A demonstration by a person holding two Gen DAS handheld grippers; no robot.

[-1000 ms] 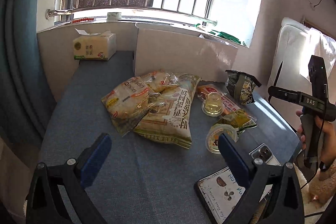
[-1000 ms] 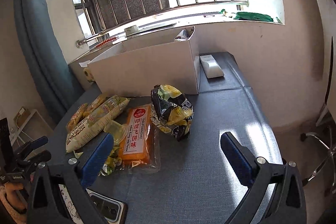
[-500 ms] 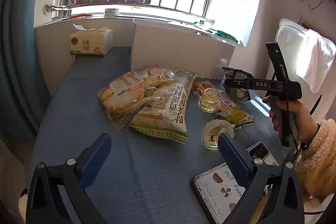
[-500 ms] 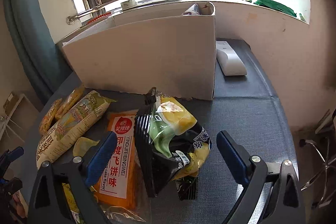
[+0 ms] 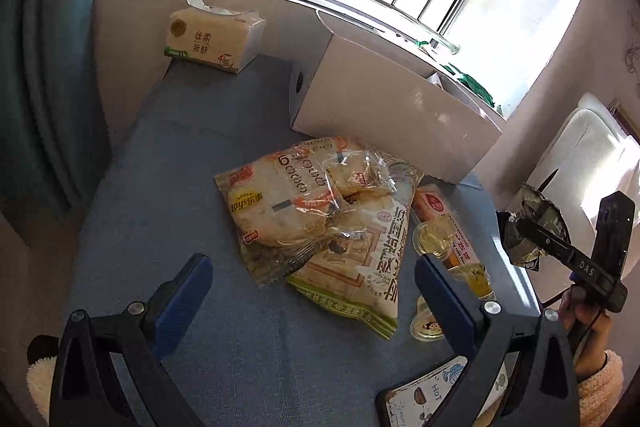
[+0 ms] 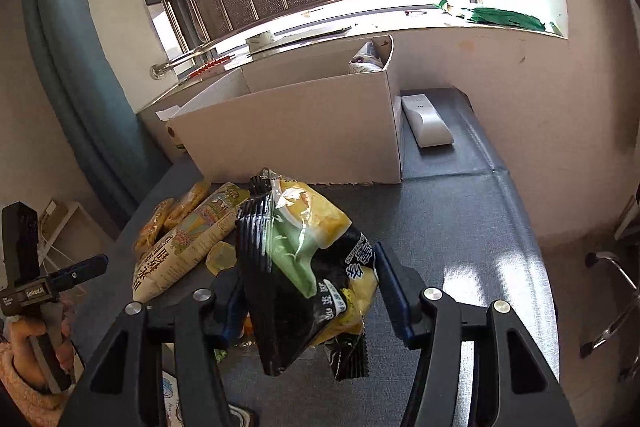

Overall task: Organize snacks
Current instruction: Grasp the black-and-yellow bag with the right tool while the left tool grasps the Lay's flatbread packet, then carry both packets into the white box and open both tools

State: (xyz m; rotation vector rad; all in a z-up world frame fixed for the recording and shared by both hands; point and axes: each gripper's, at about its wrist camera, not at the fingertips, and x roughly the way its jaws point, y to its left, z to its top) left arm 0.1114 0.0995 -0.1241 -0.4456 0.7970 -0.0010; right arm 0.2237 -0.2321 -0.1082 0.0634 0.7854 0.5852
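A black and yellow snack bag (image 6: 308, 267) stands upright between the pads of my right gripper (image 6: 308, 291). The jaws are closing, and both pads press on its sides. In the left wrist view the same bag (image 5: 532, 223) shows at the far right, at the tips of that gripper. My left gripper (image 5: 312, 291) is open and empty, hovering near a pile of snacks: a yellow chips bag (image 5: 272, 203), a big green-edged bag (image 5: 360, 267), an orange pack (image 5: 444, 223) and two jelly cups (image 5: 430, 239). Behind them stands an open white cardboard box (image 6: 288, 131).
A tissue box (image 5: 212, 43) sits at the back left of the blue-grey table (image 5: 168, 155). A phone and a printed card (image 5: 432, 399) lie at the near edge. A white device (image 6: 426, 119) lies right of the box. A chair (image 6: 612, 291) stands beyond the table's right edge.
My right gripper moved forward to the black and yellow bag and narrowed from wide open onto its sides. My left gripper shifted sideways and rolled, still open.
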